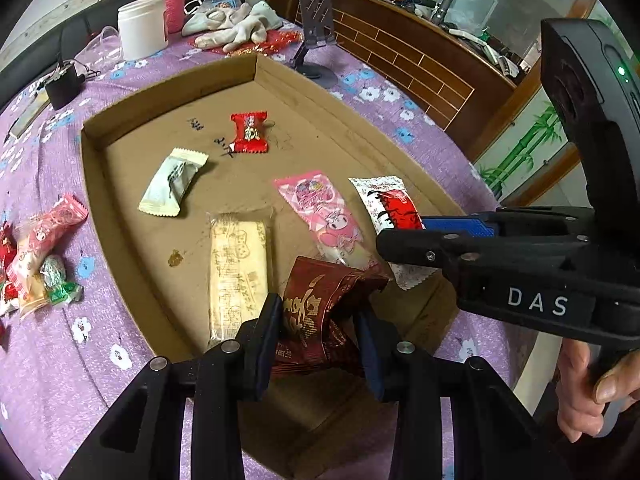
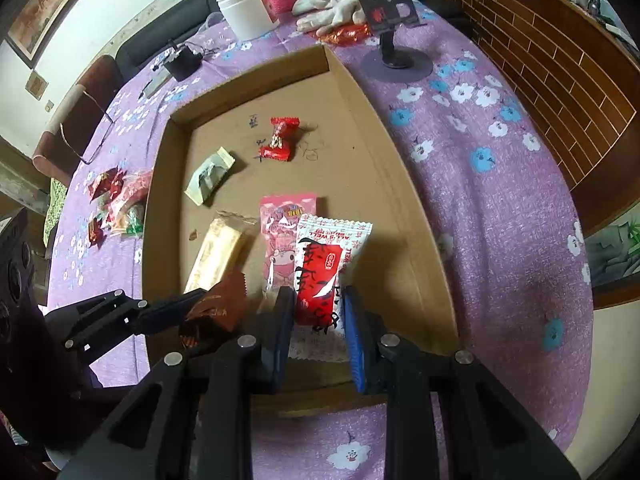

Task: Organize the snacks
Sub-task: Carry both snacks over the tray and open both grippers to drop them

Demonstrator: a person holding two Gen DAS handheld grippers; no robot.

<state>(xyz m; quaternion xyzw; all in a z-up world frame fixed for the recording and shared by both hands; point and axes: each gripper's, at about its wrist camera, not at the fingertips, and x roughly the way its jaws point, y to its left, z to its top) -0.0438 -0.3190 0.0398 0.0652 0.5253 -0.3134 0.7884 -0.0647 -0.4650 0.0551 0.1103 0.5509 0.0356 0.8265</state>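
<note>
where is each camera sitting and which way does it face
Left wrist: on the left tongs, angled down into the cardboard tray; they grip a dark red snack; right tongs and a hand show at right.
Right wrist: on the right tongs, angled down at the tray; they grip a white-red snack; left tongs show at left.
Shared: tray, pink snack, white tub.

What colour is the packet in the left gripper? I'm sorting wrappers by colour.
Dark maroon with gold lettering, the packet shows best in the left wrist view.

Left gripper (image 1: 320, 332), right gripper (image 2: 318, 322): both clamped.
</note>
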